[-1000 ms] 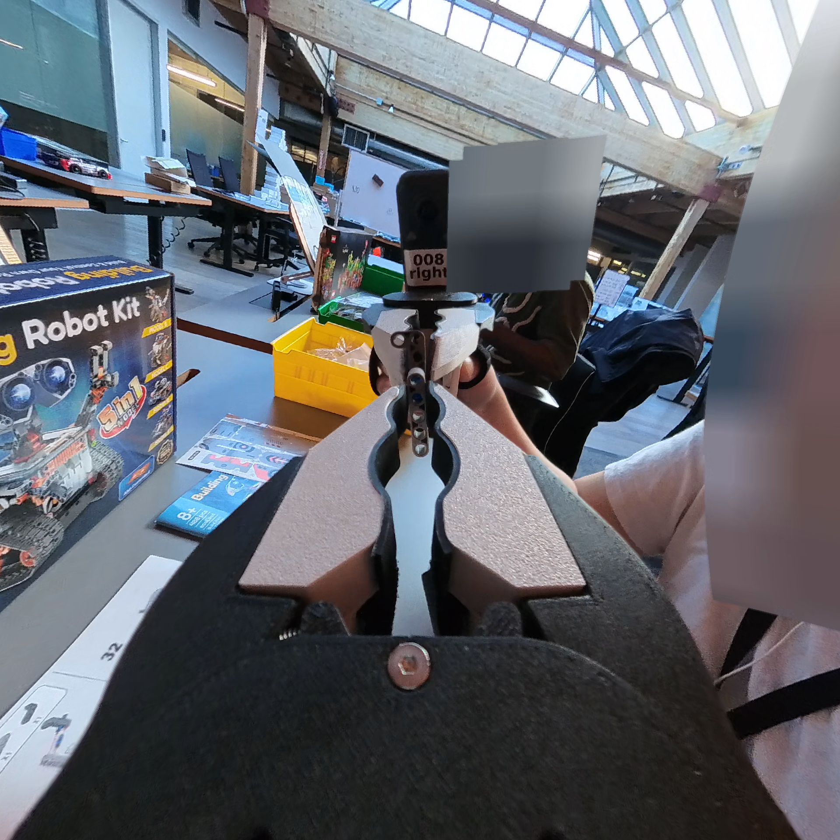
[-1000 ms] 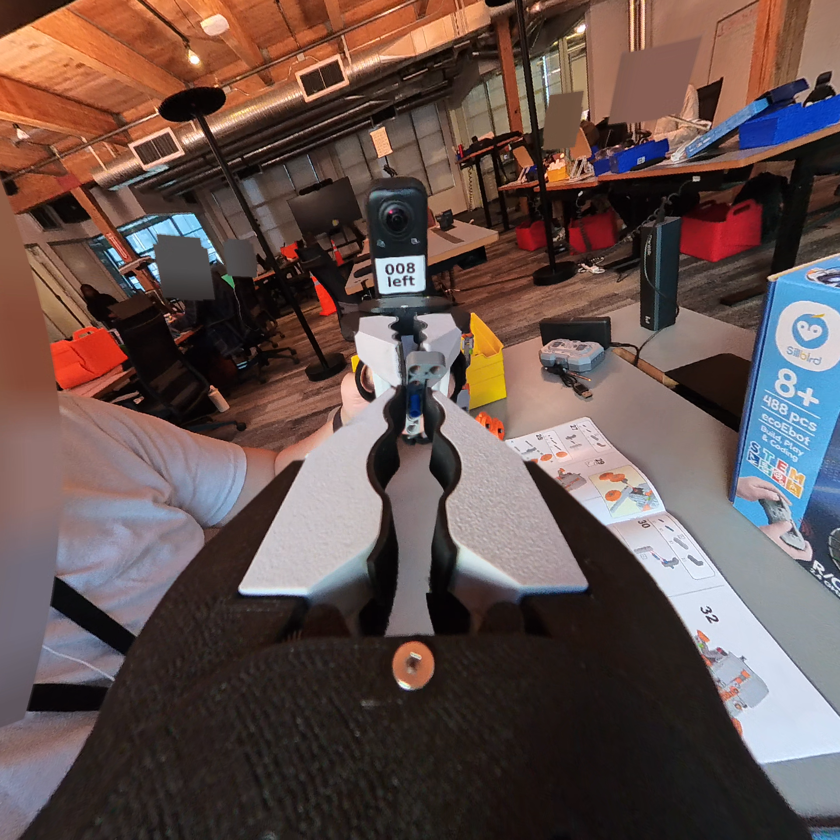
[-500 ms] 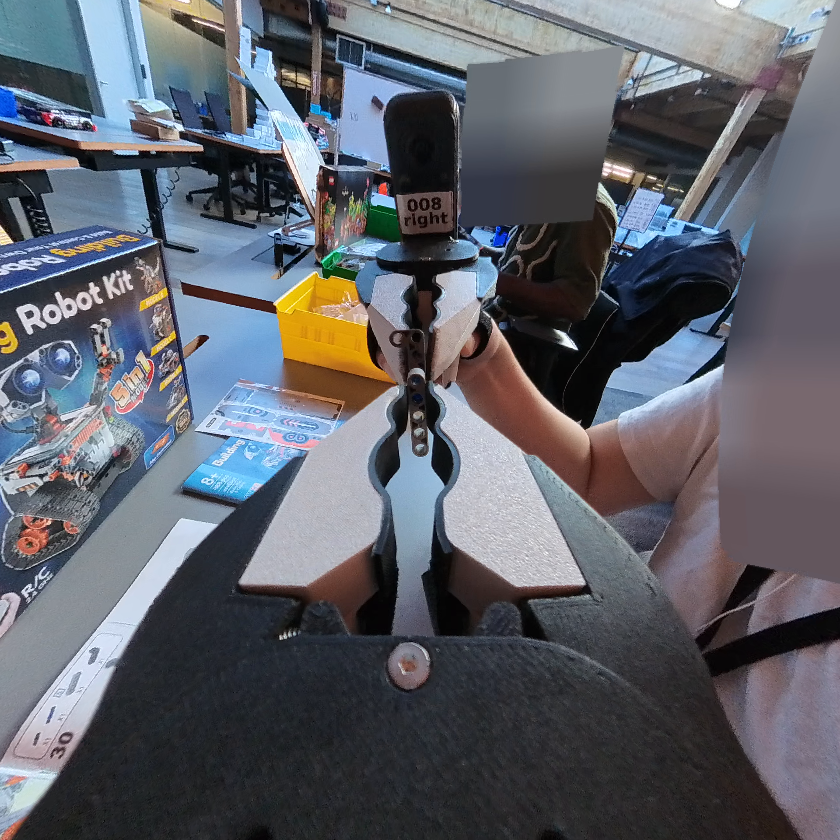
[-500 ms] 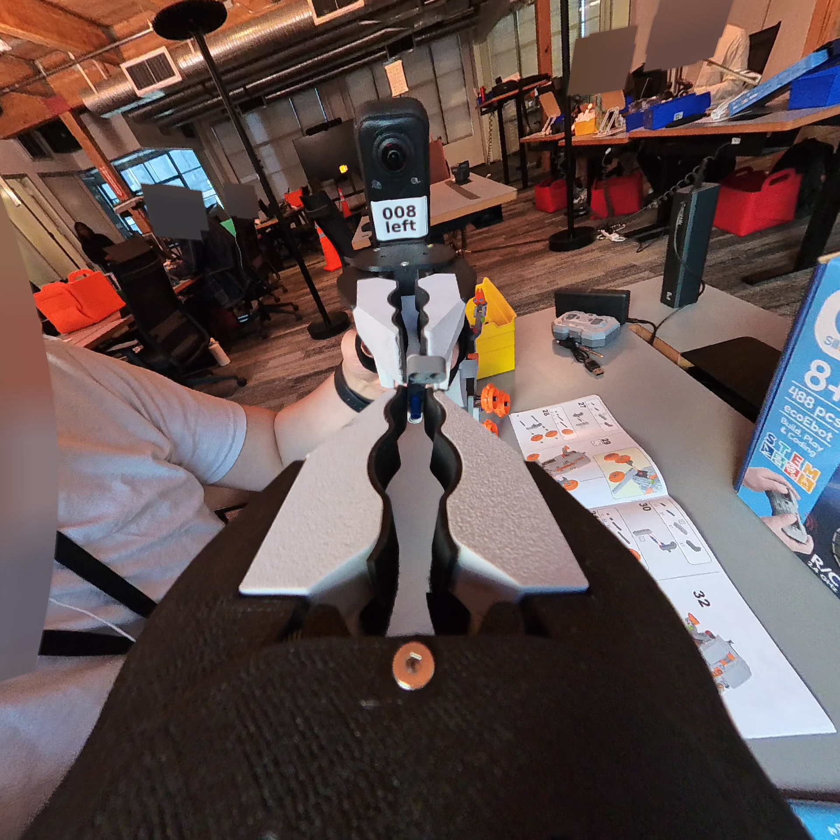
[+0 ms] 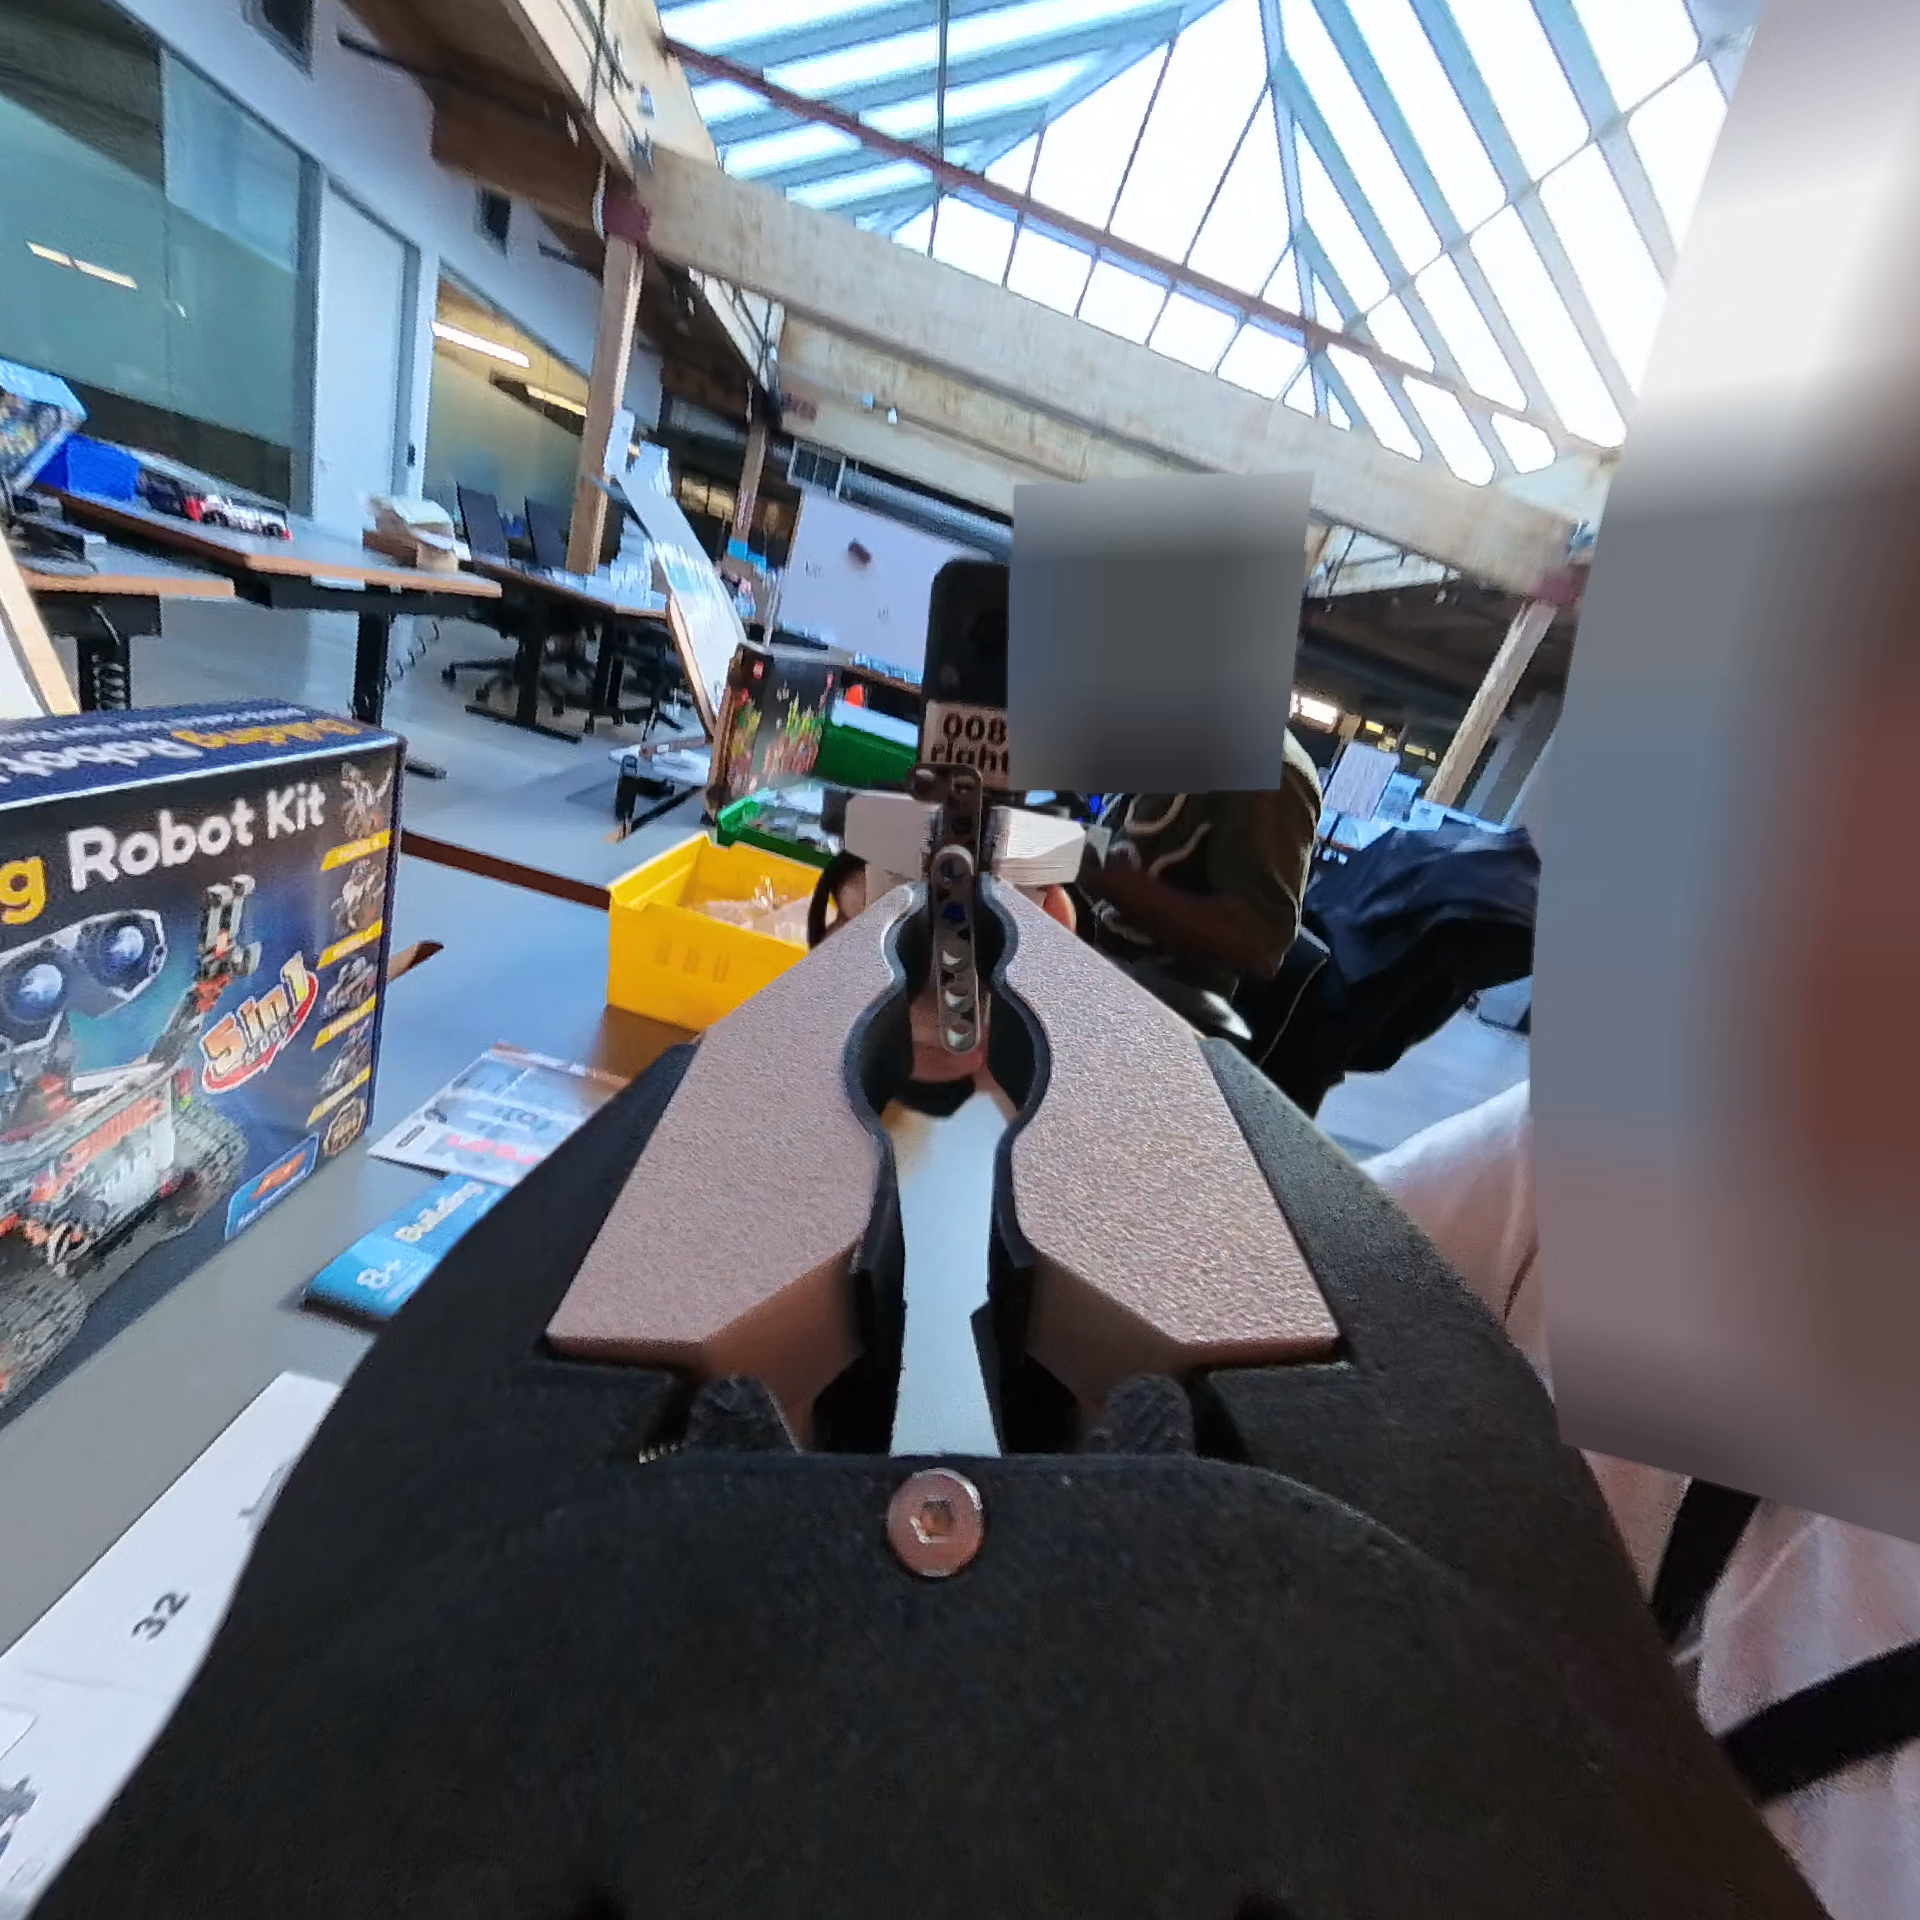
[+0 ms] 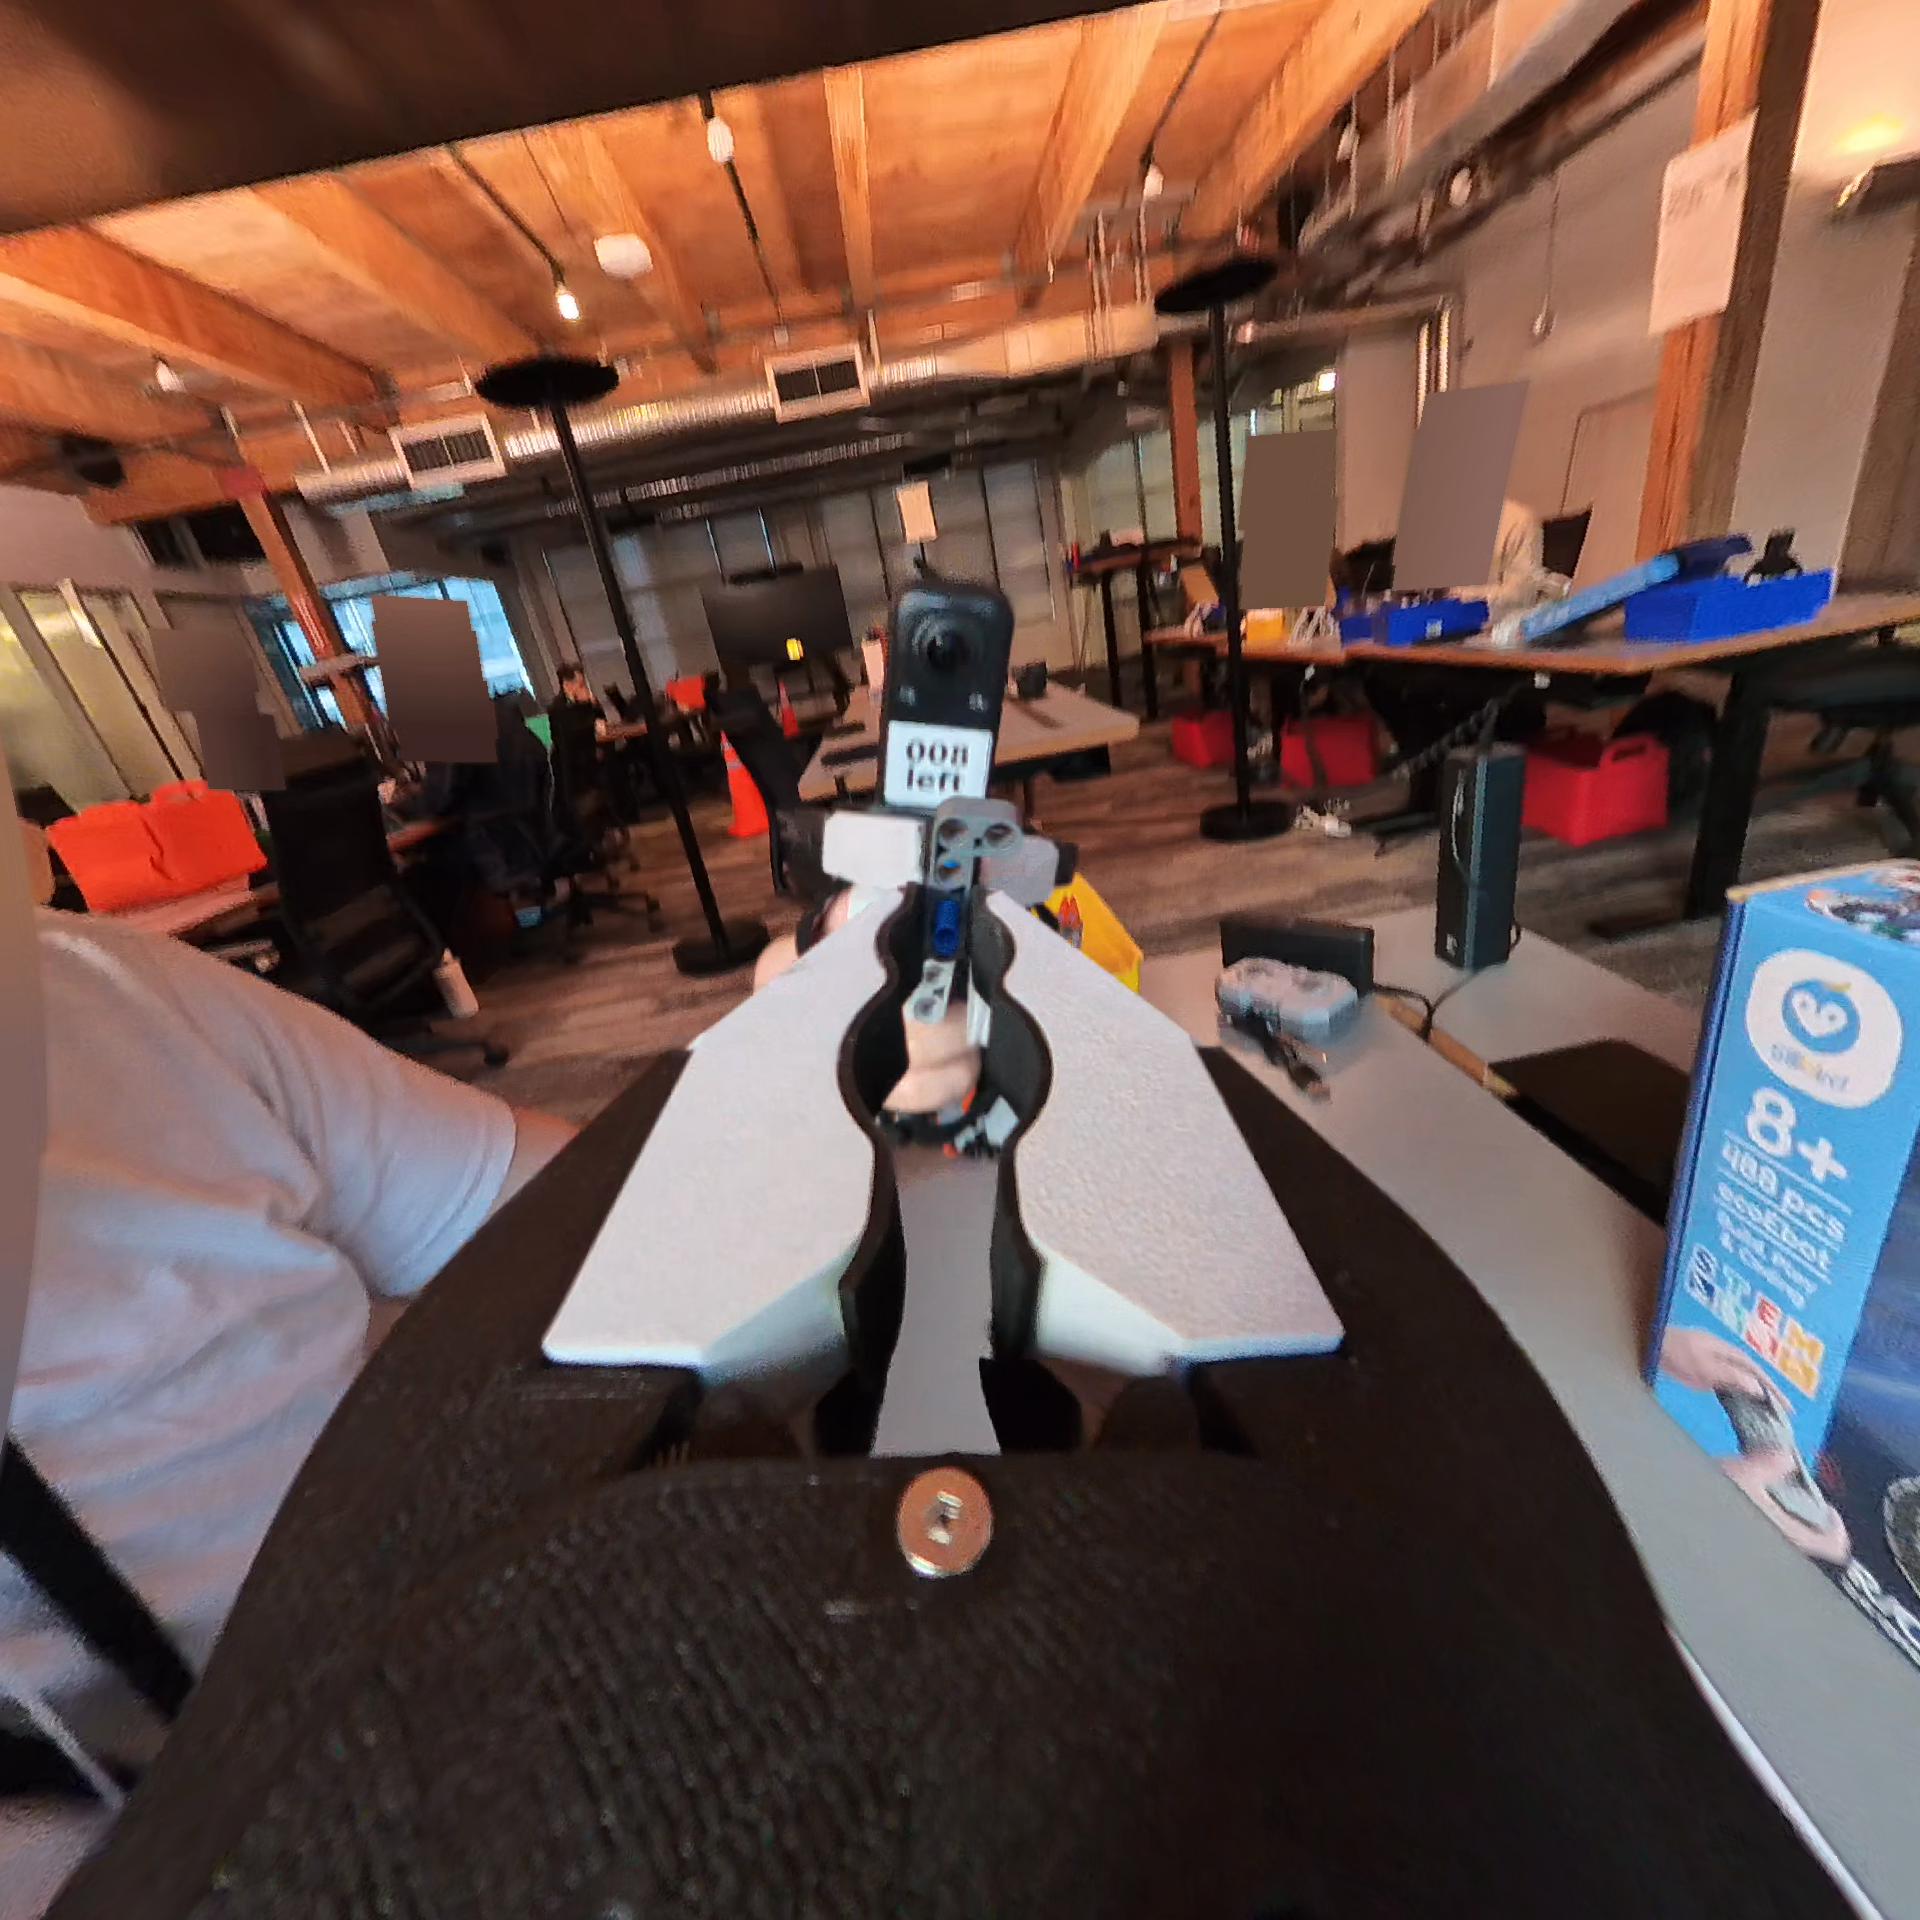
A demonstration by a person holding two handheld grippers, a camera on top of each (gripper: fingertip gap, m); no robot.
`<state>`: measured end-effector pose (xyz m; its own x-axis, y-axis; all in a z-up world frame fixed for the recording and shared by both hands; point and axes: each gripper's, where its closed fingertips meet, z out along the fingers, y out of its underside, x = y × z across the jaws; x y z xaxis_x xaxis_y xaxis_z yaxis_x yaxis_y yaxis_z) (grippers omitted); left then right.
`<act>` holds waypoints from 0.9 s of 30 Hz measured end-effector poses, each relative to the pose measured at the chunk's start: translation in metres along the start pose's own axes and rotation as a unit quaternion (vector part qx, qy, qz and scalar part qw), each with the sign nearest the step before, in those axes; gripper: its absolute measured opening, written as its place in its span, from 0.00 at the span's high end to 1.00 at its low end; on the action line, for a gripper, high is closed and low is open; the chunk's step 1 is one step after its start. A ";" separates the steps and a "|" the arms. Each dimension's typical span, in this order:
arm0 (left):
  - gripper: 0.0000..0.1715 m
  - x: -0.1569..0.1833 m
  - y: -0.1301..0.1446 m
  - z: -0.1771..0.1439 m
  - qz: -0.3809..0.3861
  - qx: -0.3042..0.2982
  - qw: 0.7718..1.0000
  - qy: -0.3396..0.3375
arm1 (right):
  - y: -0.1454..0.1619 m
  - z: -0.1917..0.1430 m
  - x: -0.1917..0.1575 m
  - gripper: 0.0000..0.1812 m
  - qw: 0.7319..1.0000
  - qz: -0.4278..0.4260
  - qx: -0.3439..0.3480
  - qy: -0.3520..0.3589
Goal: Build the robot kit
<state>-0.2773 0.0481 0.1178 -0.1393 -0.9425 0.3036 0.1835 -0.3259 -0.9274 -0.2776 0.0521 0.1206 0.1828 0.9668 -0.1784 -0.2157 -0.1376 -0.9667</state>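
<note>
My left gripper (image 5: 951, 896) is shut on a thin grey beam with holes (image 5: 958, 987) that stands upright between its brown fingertips, with a blue pin (image 5: 951, 916) in it. My right gripper (image 5: 961, 836) faces it tip to tip just beyond. In the right wrist view my right gripper (image 6: 943, 906) is shut on the same small grey beam assembly (image 6: 966, 836), and the blue pin (image 6: 943, 920) shows between its white fingertips. The left gripper (image 6: 940, 844) is right behind it. Both are held in the air above the grey table (image 6: 1403, 1143).
A dark robot kit box (image 5: 177, 966), a yellow bin (image 5: 707, 935), booklets (image 5: 488, 1112) and an open instruction sheet (image 5: 135, 1621) lie on the table. A tall blue box (image 6: 1797, 1195) and a grey controller (image 6: 1288, 1003) stand to the right. The person's white sleeve (image 6: 208, 1143) is close. Less than 4 cm separates the two grippers' tips.
Both grippers have tilted upward and levelled against each other. The beam assembly now reaches deeper between the fingertips. Both stay shut.
</note>
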 end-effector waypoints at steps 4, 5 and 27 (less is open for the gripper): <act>0.97 0.000 -0.003 0.000 0.009 0.009 1.000 -0.010 | -0.006 0.006 0.001 0.97 0.999 0.020 0.040 -0.009; 0.97 0.000 -0.003 0.000 0.011 0.012 1.000 -0.013 | -0.007 0.006 0.001 0.97 0.999 0.021 0.045 -0.009; 0.97 0.003 -0.007 0.001 -0.001 0.031 1.000 -0.002 | -0.006 0.005 -0.002 0.97 0.998 0.045 0.038 -0.024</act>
<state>-0.2780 0.0474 0.1258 -0.1355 -0.9423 0.3062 0.2440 -0.3312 -0.9114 -0.2818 0.0520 0.1279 0.1138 0.9609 -0.2525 -0.3022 -0.2087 -0.9301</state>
